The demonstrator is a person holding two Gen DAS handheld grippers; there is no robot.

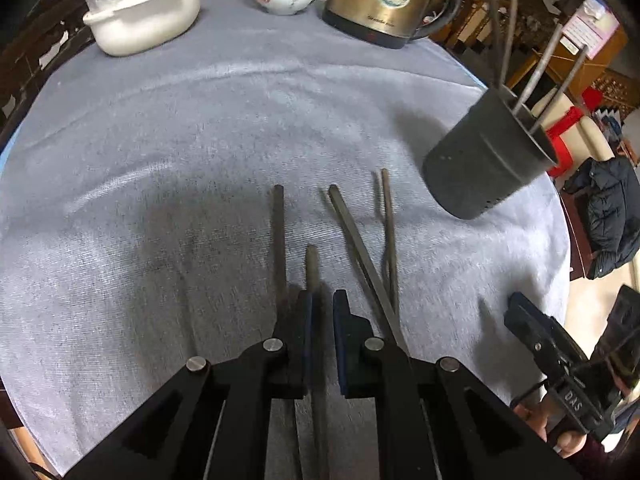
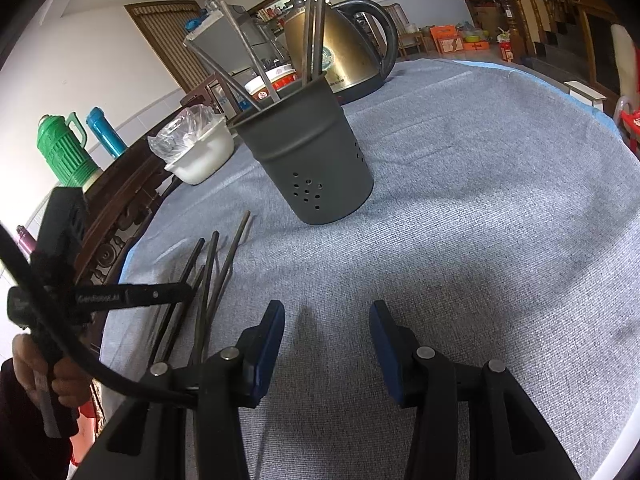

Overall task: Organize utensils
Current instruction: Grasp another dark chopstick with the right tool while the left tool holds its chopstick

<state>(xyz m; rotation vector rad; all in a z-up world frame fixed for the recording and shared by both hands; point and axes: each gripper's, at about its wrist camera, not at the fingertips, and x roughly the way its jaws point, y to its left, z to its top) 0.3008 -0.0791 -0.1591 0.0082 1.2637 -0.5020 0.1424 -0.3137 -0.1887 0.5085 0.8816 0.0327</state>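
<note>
Now, with the left gripper [image 1: 322, 312] pinched on one chopstick [image 1: 312, 268], lift clear and swing to the holder [image 1: 490, 156] at 2 o'clock; right gripper [image 2: 326, 344] idles half-open, empty.

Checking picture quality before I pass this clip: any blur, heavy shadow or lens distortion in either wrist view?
Left wrist view: the holder and loose chopsticks look smeared, the left gripper sharp, its shadow dark on the cloth; black fisheye corners. Right wrist view: crisp and evenly lit, soft shadow under the right gripper; table edge and doorway bow strongly.
</note>
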